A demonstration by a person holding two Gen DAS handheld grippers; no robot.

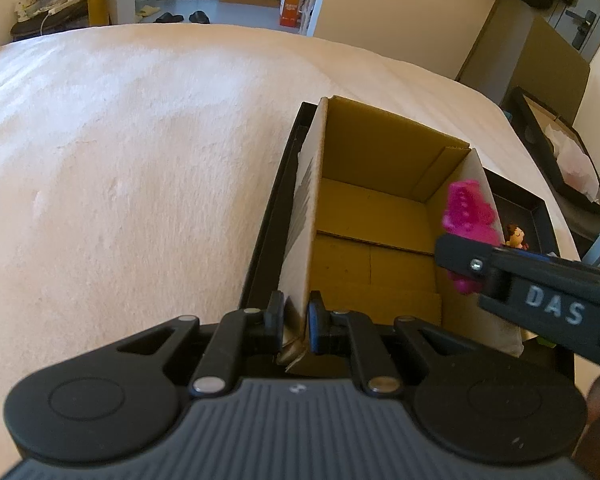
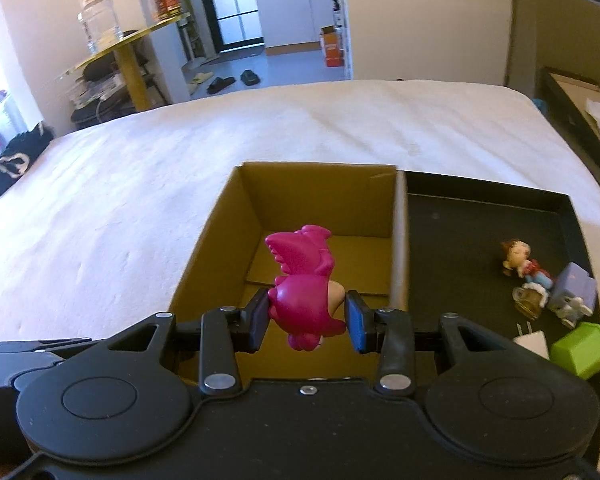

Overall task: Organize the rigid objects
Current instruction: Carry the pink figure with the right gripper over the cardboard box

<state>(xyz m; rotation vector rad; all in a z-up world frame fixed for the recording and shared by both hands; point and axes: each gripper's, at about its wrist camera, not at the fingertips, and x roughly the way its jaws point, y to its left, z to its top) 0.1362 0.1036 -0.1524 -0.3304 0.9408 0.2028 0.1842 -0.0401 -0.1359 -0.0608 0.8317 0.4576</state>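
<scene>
My right gripper (image 2: 307,322) is shut on a magenta plastic toy figure (image 2: 306,280) and holds it above the near edge of the open cardboard box (image 2: 320,184). In the left wrist view the same magenta toy (image 1: 466,216) hangs at the box's right wall, pinched by the right gripper's fingers (image 1: 458,254). My left gripper (image 1: 296,322) is shut on the near corner of the cardboard box's left wall (image 1: 304,216). The box interior shows only its bare floor. The box stands in a black tray (image 2: 480,232).
On the black tray right of the box lie a small doll figure (image 2: 518,260), a lilac block toy (image 2: 572,290), a green cube (image 2: 580,350) and a white piece (image 2: 534,342). The tray rests on a cream blanket (image 1: 140,160). Another black tray (image 1: 560,148) lies off the bed at right.
</scene>
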